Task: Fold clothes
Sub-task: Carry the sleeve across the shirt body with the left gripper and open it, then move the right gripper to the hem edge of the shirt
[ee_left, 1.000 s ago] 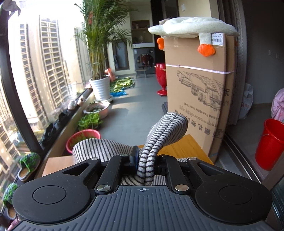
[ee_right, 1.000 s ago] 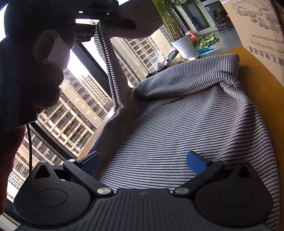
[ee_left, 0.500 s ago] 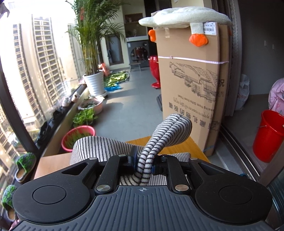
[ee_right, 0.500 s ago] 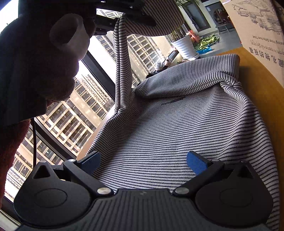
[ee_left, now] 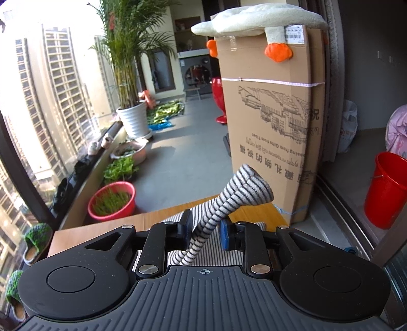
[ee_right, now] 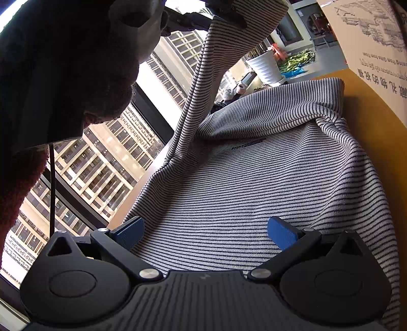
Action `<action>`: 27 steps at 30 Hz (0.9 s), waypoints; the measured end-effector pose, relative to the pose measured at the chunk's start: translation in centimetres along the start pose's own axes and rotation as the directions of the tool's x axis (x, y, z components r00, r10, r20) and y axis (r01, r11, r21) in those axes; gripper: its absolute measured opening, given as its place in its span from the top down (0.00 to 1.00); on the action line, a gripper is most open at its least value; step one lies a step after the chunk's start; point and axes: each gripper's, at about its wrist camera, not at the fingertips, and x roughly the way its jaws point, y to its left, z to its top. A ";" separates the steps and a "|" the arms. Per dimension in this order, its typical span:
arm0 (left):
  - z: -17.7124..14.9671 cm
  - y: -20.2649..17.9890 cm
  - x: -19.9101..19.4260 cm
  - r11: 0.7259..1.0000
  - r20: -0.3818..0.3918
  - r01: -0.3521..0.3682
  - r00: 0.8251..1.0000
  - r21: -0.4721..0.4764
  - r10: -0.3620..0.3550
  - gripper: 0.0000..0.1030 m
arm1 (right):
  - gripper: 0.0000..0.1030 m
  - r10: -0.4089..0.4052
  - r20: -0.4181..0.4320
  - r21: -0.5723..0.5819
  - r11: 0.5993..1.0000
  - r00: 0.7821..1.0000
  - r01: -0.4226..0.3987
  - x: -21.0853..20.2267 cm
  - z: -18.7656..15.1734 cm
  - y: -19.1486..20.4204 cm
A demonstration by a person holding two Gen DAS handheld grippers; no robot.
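Along the window sill on the left of the left wrist view lie green slippers, then a red basin of greens on the floor, a tall palm in a white ribbed pot, and, further right, a big cardboard box standing close behind the wooden tabletop with a plush duck draped over its top; a red bucket stands at the far right. The striped shirt lies spread on the tabletop, grey-white with thin dark stripes, its far part bunched into a fold beside the box and small lettering across its middle. One sleeve rises off the cloth and passes between the jaws of the left gripper, which have just been opening; a gap shows at the right pad, the left side is unclear. The right gripper hovers low over the near part of the shirt, jaws spread wide with nothing between them.
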 end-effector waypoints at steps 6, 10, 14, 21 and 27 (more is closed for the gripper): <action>0.3 -0.4 -0.6 1.000 0.017 -0.002 1.000 0.013 0.002 0.70 | 0.00 -0.002 -0.002 -0.005 1.000 1.000 0.002 -0.1 -0.1 0.0; 0.3 -0.4 -0.6 1.000 0.016 -0.001 1.000 0.017 0.000 0.69 | 0.00 -0.003 -0.002 -0.006 1.000 1.000 0.003 -0.3 -0.1 -0.1; 0.0 -0.2 -0.4 1.000 0.007 0.000 1.000 0.014 0.000 0.68 | 0.00 -0.005 -0.002 -0.009 1.000 1.000 0.005 -0.3 -0.2 -0.1; -0.9 0.7 0.1 1.000 -0.015 -0.003 1.000 0.012 0.003 0.62 | 0.00 -0.003 0.002 -0.003 1.000 1.000 0.003 -0.1 -0.2 0.2; -3.4 2.9 0.5 1.000 -0.068 0.000 0.998 -0.004 0.000 0.52 | 0.00 -0.006 0.023 0.011 1.000 1.000 0.006 0.3 -0.4 0.0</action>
